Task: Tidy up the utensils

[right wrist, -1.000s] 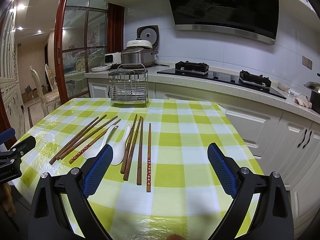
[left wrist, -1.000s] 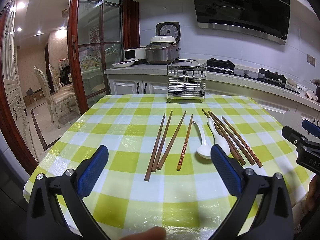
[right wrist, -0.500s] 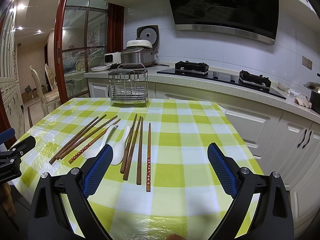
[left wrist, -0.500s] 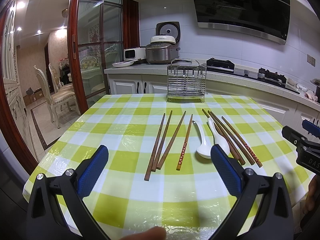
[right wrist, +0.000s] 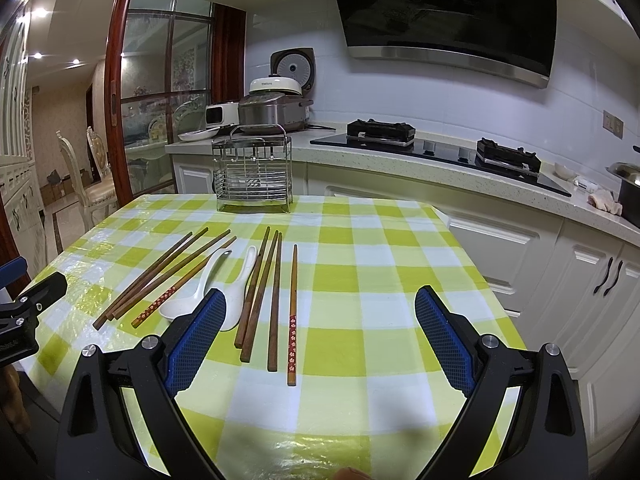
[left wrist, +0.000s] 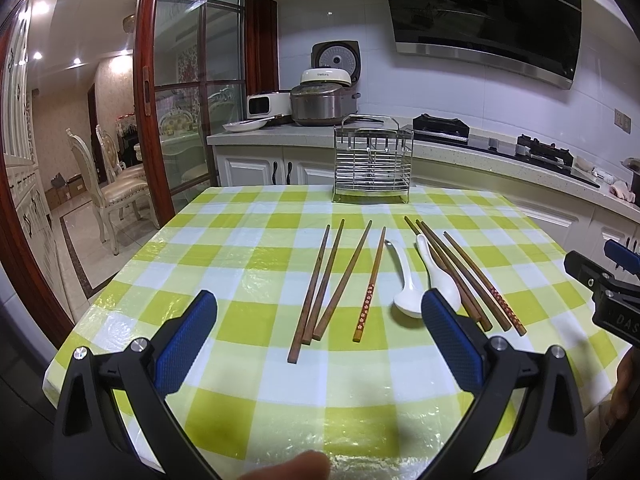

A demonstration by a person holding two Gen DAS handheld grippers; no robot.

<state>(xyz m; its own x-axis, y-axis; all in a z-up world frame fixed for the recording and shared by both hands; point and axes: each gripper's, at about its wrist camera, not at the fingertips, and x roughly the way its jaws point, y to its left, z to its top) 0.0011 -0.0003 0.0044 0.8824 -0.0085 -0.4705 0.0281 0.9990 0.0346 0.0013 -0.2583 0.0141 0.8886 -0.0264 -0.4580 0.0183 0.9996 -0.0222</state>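
checkered table (left wrist: 248, 248): chopsticks (left wrist: 320, 284), spoons (left wrist: 406, 280) loose; both jaws wide open, empty.

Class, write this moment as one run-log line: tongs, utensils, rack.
left tongs: open, holding nothing | right tongs: open, holding nothing | chopsticks and spoons: flat on tablecloth | wire rack: upright, far edge

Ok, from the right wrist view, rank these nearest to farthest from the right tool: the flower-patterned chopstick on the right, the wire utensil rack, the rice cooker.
1. Flower-patterned chopstick: on the cloth just ahead of the right tool, left of centre.
2. Wire utensil rack: at the table's far edge, to the left.
3. Rice cooker: on the counter behind the rack.
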